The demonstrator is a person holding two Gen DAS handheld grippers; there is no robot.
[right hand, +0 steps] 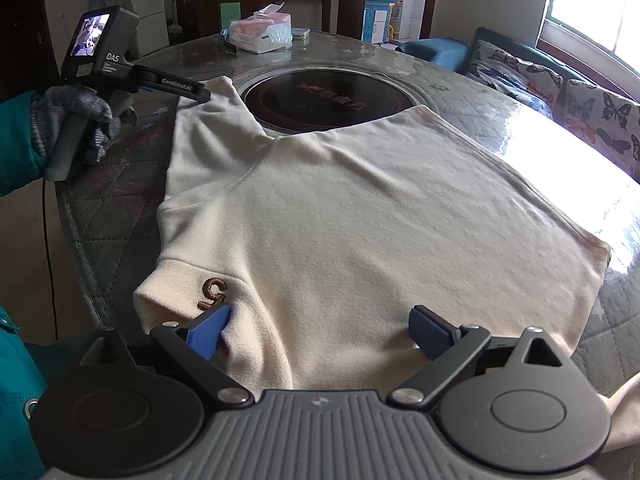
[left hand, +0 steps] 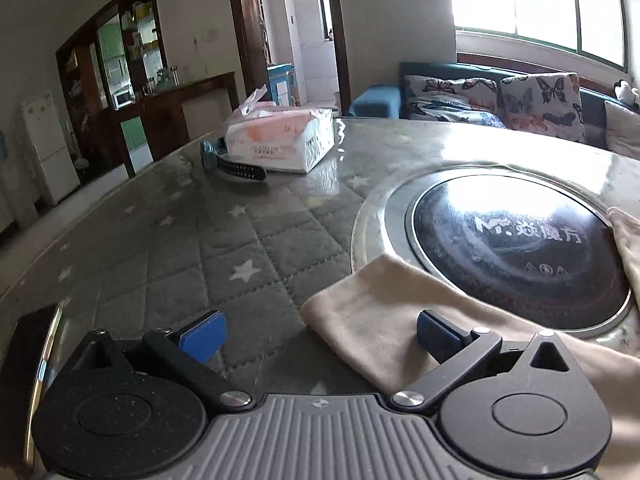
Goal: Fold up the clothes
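A cream sweater (right hand: pixel 360 216) lies spread flat on the round table, with a brown embroidered letter (right hand: pixel 212 292) near its collar. One sleeve (right hand: pixel 208 120) stretches toward the far left. My left gripper (left hand: pixel 320 334) is open over the end of that sleeve (left hand: pixel 372 316); it also shows in the right wrist view (right hand: pixel 200 94), held by a gloved hand. My right gripper (right hand: pixel 320 330) is open over the near edge of the sweater, its left pad (right hand: pixel 210 330) touching the cloth by the letter.
A black round hob (right hand: pixel 328 98) is set in the table's middle, partly under the sweater. A tissue pack (left hand: pixel 280 138) and a watch (left hand: pixel 232 164) lie at the far side. The table has a quilted grey star cover (left hand: pixel 200 248). A sofa (left hand: pixel 500 100) stands behind.
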